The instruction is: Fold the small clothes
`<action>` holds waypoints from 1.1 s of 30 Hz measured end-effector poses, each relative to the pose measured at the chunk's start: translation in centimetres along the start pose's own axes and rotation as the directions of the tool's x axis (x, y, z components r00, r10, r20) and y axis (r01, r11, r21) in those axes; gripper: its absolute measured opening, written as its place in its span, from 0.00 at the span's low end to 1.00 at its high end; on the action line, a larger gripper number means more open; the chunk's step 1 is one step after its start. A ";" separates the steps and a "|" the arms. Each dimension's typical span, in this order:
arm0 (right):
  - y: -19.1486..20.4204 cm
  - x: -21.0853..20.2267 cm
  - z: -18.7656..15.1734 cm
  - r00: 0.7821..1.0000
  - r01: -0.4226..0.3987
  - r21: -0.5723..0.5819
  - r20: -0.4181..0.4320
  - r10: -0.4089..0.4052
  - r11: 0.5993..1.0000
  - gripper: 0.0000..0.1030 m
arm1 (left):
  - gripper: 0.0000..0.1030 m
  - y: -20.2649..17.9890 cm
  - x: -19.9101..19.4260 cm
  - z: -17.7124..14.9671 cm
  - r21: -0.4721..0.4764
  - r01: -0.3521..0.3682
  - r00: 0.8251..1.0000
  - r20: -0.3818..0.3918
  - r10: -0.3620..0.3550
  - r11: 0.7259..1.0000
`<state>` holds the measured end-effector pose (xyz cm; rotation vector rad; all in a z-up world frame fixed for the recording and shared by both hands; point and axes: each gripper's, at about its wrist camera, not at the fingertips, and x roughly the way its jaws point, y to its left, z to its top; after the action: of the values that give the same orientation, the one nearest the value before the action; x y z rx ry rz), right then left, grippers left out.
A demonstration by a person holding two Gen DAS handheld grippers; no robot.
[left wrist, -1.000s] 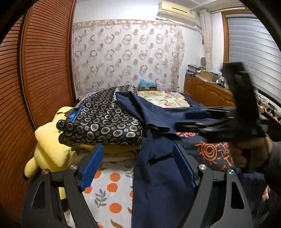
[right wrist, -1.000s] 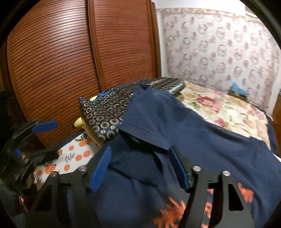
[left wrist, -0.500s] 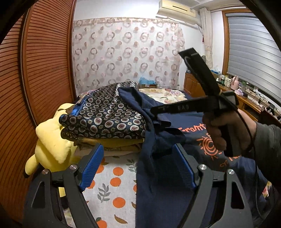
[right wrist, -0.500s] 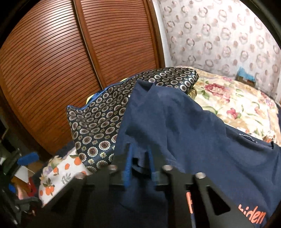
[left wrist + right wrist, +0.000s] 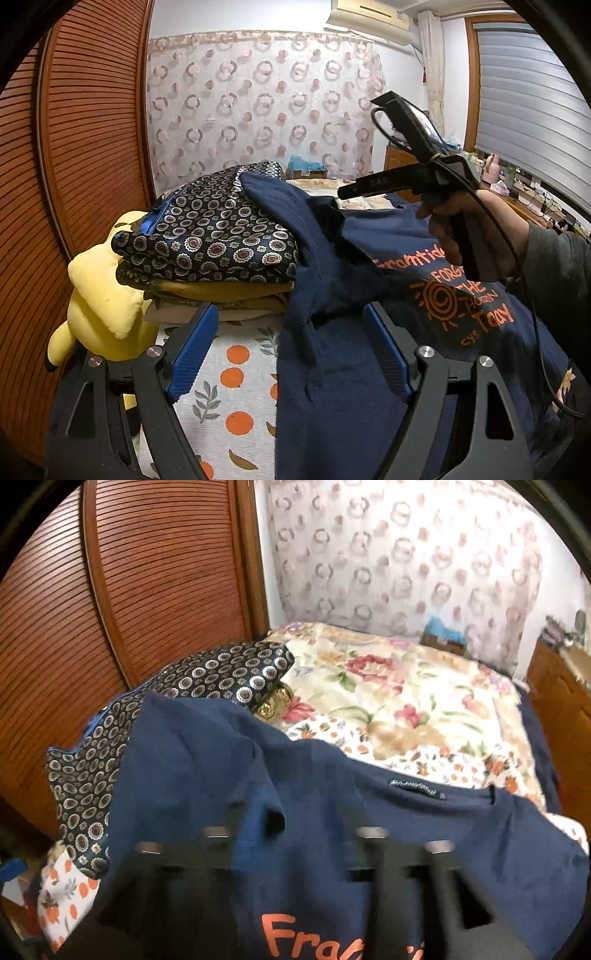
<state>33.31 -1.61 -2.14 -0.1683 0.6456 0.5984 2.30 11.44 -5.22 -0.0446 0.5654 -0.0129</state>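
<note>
A navy T-shirt [image 5: 332, 406] with orange print lies spread on the bed, its one sleeve draped up over a folded stack. My left gripper [image 5: 290, 350] hovers open above the shirt's near left edge, touching nothing. A hand holds my right gripper [image 5: 343, 192] above the shirt's shoulder, near the collar. In the right wrist view that gripper [image 5: 295, 823] is blurred. Its jaws are opening, with a rumpled fold of the T-shirt [image 5: 332, 775] lying loose below and between them, and the pads do not press it.
A folded stack topped by a dark patterned cloth [image 5: 207, 236] sits left of the shirt, with a yellow plush toy [image 5: 99, 295] beside it. Slatted wardrobe doors [image 5: 74, 147] line the left side. The floral quilt [image 5: 388, 694] covers the far bed, and an orange-dotted sheet [image 5: 236, 369] lies near me.
Half a second ago my right gripper was pinched shut on a fold of the shirt; its jaws now stand apart, and it has shifted right and upward. The left gripper has not moved.
</note>
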 end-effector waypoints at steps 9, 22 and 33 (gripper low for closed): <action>-1.7 -3.3 -2.1 0.997 -0.038 -0.009 0.064 0.039 0.999 0.68 | 0.79 -1.2 0.8 0.4 0.001 0.020 1.000 -0.008 -0.020 1.000; -5.7 -11.3 -10.2 0.998 -0.015 0.011 0.059 0.014 1.000 0.72 | 0.79 -4.2 2.0 1.2 0.031 0.064 0.998 -0.019 -0.064 0.997; -10.7 -17.3 -15.6 0.987 0.157 0.105 0.028 -0.161 0.982 0.78 | 0.79 -6.5 4.7 1.3 0.043 0.100 0.991 -0.096 -0.095 0.994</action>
<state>20.41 -23.60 -4.29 -0.1112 0.6194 0.4125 6.98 4.93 -6.34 -0.0254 0.6564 -0.1242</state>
